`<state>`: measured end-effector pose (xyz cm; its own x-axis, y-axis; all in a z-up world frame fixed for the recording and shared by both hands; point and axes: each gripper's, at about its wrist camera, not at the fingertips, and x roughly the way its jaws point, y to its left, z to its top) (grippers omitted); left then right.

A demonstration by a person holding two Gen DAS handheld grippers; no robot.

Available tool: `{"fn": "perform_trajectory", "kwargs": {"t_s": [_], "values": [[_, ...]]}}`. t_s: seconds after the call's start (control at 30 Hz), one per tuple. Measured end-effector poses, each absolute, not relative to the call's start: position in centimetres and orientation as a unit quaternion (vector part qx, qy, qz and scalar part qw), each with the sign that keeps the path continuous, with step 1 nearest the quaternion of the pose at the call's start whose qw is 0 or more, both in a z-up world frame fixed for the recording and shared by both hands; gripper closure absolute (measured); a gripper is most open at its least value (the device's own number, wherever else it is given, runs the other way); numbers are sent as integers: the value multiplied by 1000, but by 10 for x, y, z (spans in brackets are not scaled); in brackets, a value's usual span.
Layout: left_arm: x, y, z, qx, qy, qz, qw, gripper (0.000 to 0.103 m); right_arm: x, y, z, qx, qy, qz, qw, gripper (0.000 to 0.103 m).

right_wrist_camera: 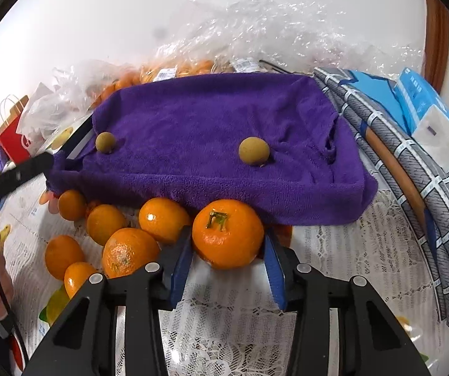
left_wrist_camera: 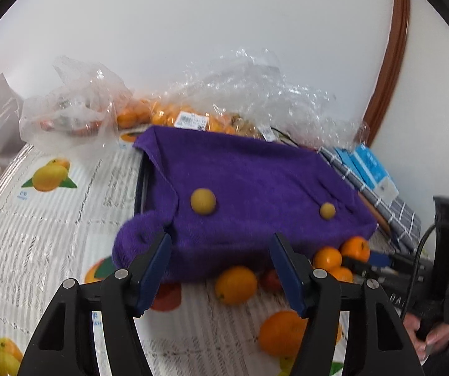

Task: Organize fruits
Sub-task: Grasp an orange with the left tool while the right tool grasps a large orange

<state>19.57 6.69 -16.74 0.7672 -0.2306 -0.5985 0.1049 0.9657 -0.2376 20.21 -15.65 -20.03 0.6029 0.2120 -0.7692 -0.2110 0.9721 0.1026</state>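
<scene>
A purple towel (left_wrist_camera: 249, 181) (right_wrist_camera: 218, 131) is draped over a flat box, and two small tan round fruits (left_wrist_camera: 203, 201) (left_wrist_camera: 327, 211) (right_wrist_camera: 253, 151) (right_wrist_camera: 105, 142) rest on it. Several oranges (right_wrist_camera: 105, 224) (left_wrist_camera: 235, 285) lie on the table along the towel's near edge. My right gripper (right_wrist_camera: 227, 244) is shut on a stemmed orange (right_wrist_camera: 227, 238), with a blue pad against each side of it. In the left wrist view my left gripper (left_wrist_camera: 221, 239) stands open in front of the towel's near edge, and nothing is between its fingers.
Clear plastic bags (left_wrist_camera: 255, 94) with more oranges pile up against the wall behind the towel. A checked grey cloth (right_wrist_camera: 412, 188) and blue boxes (right_wrist_camera: 428, 116) lie to the right. The lace tablecloth (right_wrist_camera: 224, 329) has fruit prints. A red paper bag (right_wrist_camera: 13, 138) stands far left.
</scene>
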Motion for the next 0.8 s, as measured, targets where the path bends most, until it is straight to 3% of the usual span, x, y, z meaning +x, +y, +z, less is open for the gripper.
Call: {"fn": "perform_trajectory", "kwargs": {"t_s": [0.17, 0.4, 0.63, 0.8], "values": [[190, 65, -172, -95, 344, -109, 928, 44, 197, -166, -196, 23, 419, 113, 901, 60], [196, 51, -186, -76, 380, -122, 914, 67, 194, -166, -192, 23, 403, 110, 908, 60], [209, 47, -199, -74, 420, -128, 896, 68, 195, -168, -191, 29, 402, 113, 908, 60], [202, 47, -194, -76, 401, -138, 902, 71, 194, -167, -190, 31, 398, 122, 909, 60]]}}
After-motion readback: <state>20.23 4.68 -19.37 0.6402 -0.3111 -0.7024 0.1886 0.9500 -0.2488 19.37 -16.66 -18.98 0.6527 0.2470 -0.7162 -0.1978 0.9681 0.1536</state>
